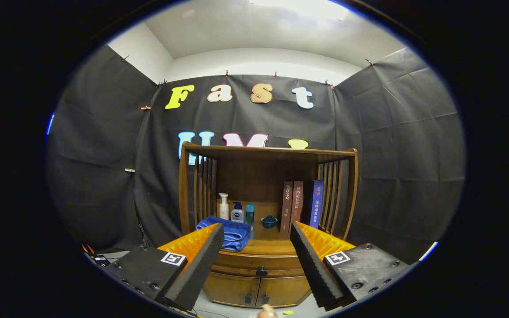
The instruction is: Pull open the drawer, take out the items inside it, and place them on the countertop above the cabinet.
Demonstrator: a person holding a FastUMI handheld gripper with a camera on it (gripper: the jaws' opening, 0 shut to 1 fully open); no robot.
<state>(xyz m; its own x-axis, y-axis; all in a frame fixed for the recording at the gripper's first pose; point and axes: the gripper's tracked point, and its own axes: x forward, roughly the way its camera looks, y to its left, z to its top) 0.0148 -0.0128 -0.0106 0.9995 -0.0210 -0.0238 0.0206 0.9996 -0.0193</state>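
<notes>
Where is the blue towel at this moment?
In the gripper view, the blue towel lies folded on the countertop, left of centre, in front of the bottles and just beyond the left one of the open fingers.

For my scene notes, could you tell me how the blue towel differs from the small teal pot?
The blue towel is soft, folded and lies flat by the countertop's front edge; the teal pot is rigid, rounded, lidded, much smaller and farther back. Both rest on the countertop, beyond the open gripper.

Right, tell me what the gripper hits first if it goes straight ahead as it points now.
Probably the drawer front of the wooden cabinet, near its dark knob, which sits between the open gripper fingers. Nothing shows in between, though depth is hard to judge.
</notes>
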